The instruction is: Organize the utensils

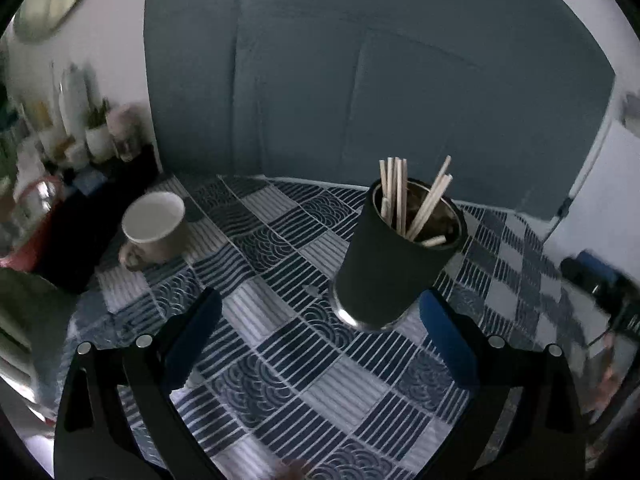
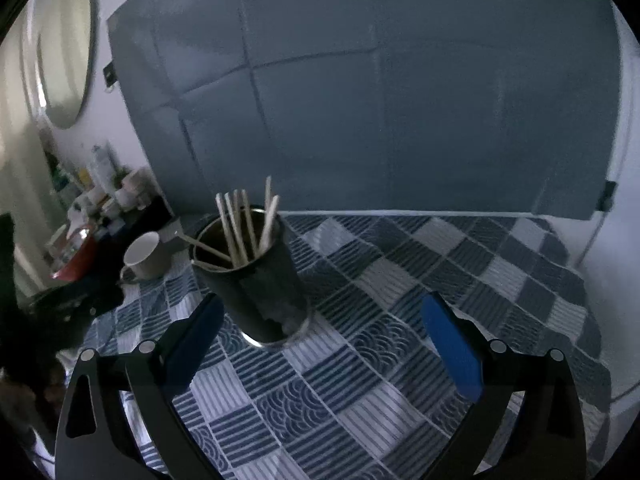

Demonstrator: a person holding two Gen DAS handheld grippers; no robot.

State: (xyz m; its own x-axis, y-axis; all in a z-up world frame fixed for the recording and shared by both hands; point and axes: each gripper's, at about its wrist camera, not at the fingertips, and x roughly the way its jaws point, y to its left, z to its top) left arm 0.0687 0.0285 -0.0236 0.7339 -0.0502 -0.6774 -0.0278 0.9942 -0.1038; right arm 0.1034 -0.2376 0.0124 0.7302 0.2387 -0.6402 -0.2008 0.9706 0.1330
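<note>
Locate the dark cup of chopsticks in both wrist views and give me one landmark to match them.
Left wrist view: the dark cup of chopsticks stands right of centre, just beyond the right blue finger.
Right wrist view: the same cup stands left of centre, beside the left finger.
Shared landmark: the white mug sits left of the cup in both.

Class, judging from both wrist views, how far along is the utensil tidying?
Done: the chopsticks stand in the dark holder on the patterned cloth. In hand: nothing; the left tool and right tool are both open and empty. Left: no loose utensils show; only a mug sits nearby.
</note>
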